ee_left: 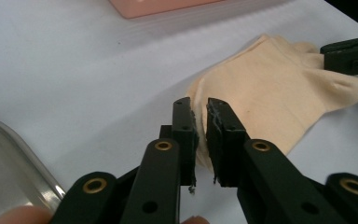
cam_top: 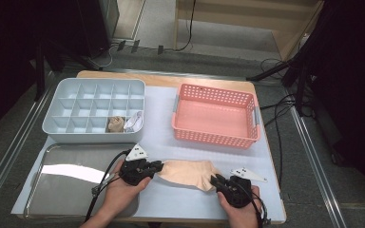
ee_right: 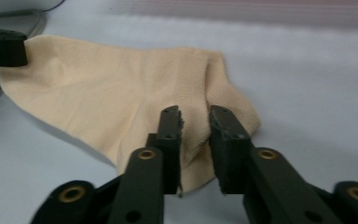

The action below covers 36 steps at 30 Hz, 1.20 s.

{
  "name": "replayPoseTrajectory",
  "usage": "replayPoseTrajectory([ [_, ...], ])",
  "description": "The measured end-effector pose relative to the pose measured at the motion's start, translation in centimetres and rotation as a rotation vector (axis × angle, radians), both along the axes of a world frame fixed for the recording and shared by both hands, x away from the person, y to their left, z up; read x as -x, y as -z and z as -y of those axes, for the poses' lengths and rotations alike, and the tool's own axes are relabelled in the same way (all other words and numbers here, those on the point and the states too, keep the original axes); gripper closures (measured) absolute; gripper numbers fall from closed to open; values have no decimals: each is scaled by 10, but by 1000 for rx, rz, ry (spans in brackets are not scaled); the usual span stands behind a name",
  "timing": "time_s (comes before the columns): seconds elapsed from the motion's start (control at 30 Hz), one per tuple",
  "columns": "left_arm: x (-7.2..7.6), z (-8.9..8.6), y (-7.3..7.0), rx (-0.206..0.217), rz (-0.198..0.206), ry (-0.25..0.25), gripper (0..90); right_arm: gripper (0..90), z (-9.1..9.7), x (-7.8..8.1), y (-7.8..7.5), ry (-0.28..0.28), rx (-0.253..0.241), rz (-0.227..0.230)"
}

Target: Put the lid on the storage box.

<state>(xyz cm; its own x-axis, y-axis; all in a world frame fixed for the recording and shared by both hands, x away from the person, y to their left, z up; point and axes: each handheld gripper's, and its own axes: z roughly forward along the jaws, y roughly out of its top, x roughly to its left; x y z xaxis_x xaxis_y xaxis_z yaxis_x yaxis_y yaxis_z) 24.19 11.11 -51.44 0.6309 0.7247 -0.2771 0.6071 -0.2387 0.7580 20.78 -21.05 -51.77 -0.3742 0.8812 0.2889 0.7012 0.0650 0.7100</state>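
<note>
Sock (cam_top: 186, 173) in pale peach lies flat on the white mat (cam_top: 161, 128) at the near edge of the table, stretched between two hand-held grippers. One sock, two grippers, two hands: the left gripper (cam_top: 158, 166) pinches the sock's left end, its jaws closed on a fold of the fabric with a narrow slit between them, as the left gripper view (ee_left: 201, 122) shows; the right gripper (cam_top: 216, 180) clamps the right end, cloth bunched between its jaws in the right gripper view (ee_right: 195, 126).

Three containers share the table. One grey divided organiser (cam_top: 66, 124) sits at the far left, with a rolled tan sock (cam_top: 116, 124) and a rolled white sock (cam_top: 134, 122) in two neighbouring compartments of its nearest row. One pink perforated basket (cam_top: 180, 128) stands at the far right, well apart from the sock. One metal tray (cam_top: 43, 190) lies at the near left, its rim just beside the left gripper.

Open mat runs between the sock and both far containers. Beyond the table, grey floor carries loose black cables, and a wooden frame stands at the back.
</note>
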Motion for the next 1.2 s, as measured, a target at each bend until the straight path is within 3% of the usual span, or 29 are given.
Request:
replayPoseTrajectory([
  [0.1, 0, -1, 0, 2, -1, -3, 869, 871, 3, 0, -2, 0, -12, -6],
  [0.47, 1, 0, 0, 0, 10, 0, 891, 881, 13, -3, -17, 24, -1, 90],
  [0.73, 1, 0, 3, -17, 12, -6, 887, 878, 11, -12, -7, 17, 44, 66],
  [1.03, 1, 2, 6, -25, 16, -10, 887, 872, 17, -18, 0, 27, 45, 72],
  [1.2, 1, 0, 3, -16, 29, -25, 772, 743, 22, -16, -3, 56, -27, 77],
])
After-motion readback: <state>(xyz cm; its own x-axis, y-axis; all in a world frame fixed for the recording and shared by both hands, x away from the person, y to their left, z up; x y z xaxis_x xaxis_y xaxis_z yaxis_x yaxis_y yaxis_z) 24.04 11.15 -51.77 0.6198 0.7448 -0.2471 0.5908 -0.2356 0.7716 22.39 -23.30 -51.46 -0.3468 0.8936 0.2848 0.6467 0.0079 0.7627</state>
